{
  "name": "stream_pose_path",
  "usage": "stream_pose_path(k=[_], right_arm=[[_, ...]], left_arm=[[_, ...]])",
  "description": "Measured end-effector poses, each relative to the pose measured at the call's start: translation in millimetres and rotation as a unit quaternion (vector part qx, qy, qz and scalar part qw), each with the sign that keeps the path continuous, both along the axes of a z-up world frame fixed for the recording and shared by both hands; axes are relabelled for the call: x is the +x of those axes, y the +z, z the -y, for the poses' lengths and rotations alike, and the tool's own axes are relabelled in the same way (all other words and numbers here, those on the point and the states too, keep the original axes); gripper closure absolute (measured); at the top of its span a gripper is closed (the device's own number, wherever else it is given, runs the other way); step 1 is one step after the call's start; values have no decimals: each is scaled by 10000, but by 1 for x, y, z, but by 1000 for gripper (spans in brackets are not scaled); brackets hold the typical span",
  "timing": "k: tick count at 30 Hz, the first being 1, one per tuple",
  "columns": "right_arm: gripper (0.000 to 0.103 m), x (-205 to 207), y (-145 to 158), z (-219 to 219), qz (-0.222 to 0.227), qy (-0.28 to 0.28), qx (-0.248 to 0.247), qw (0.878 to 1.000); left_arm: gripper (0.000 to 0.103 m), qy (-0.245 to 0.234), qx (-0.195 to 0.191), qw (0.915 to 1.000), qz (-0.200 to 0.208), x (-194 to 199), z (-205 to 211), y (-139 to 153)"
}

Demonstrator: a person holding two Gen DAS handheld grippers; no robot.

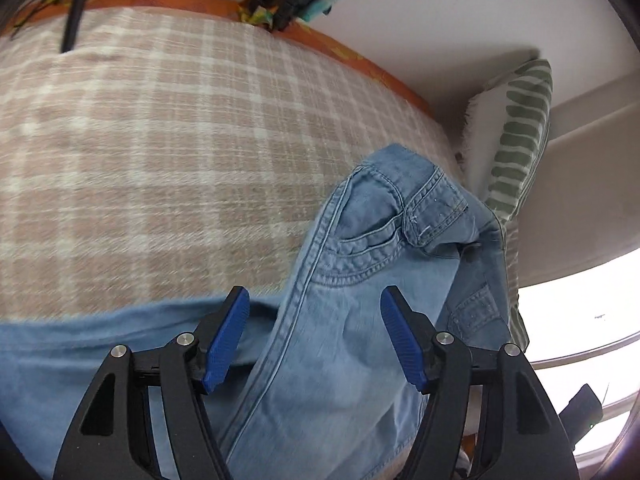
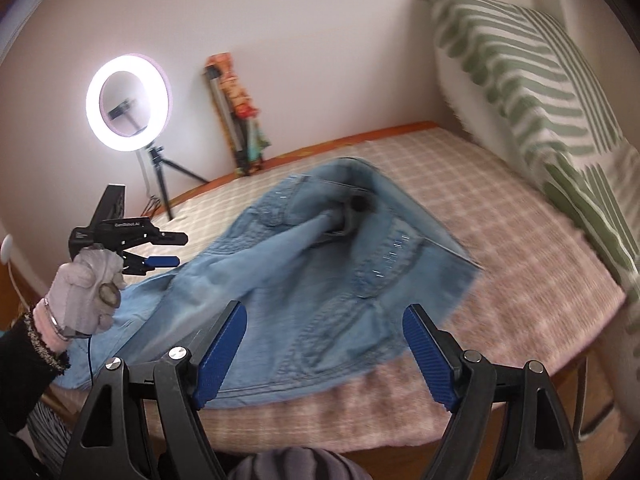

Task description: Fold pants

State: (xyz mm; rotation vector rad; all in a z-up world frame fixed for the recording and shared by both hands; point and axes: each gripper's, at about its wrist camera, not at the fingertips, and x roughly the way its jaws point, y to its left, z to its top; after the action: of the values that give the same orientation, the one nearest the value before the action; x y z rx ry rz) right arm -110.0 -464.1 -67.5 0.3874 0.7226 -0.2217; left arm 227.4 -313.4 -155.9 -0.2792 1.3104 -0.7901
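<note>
Light blue jeans (image 2: 320, 264) lie crumpled on the plaid bed cover (image 2: 520, 248), waistband and pockets toward the pillow, legs trailing left. My right gripper (image 2: 326, 356) hovers open over the near edge of the heap, with no cloth pinched between its blue pads. A gloved hand (image 2: 88, 292) holds my left gripper (image 2: 180, 249) above the jeans' left part, its jaws apart and empty. In the left wrist view the left gripper (image 1: 316, 340) stands open above the jeans (image 1: 360, 280). The side seam and front pocket show between the fingers, and the pads do not press on them.
A green-striped pillow (image 2: 540, 100) leans against the wall at the right end of the bed (image 1: 140, 140). A lit ring light on a tripod (image 2: 128, 102) and a bundle of rolled items (image 2: 236, 120) stand at the far wall. The bed's near edge runs just below the jeans.
</note>
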Motion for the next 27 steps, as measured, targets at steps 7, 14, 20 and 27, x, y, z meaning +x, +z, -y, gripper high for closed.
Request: stream_pose_path(k=[7, 14, 20, 27], right_arm=[[20, -11, -3, 20, -36, -227, 15, 9997], [20, -4, -6, 24, -54, -221, 1, 9997], [25, 4, -8, 25, -83, -209, 75, 9997], [33, 17, -9, 48, 103, -152, 871, 9960]], left_arm=[[37, -113, -113, 9996, -229, 7, 21, -11], [84, -416, -61, 9991, 110, 0, 41, -9], [98, -894, -146, 9917, 909, -27, 52, 24], [98, -1769, -534, 9713, 1499, -87, 75, 65]])
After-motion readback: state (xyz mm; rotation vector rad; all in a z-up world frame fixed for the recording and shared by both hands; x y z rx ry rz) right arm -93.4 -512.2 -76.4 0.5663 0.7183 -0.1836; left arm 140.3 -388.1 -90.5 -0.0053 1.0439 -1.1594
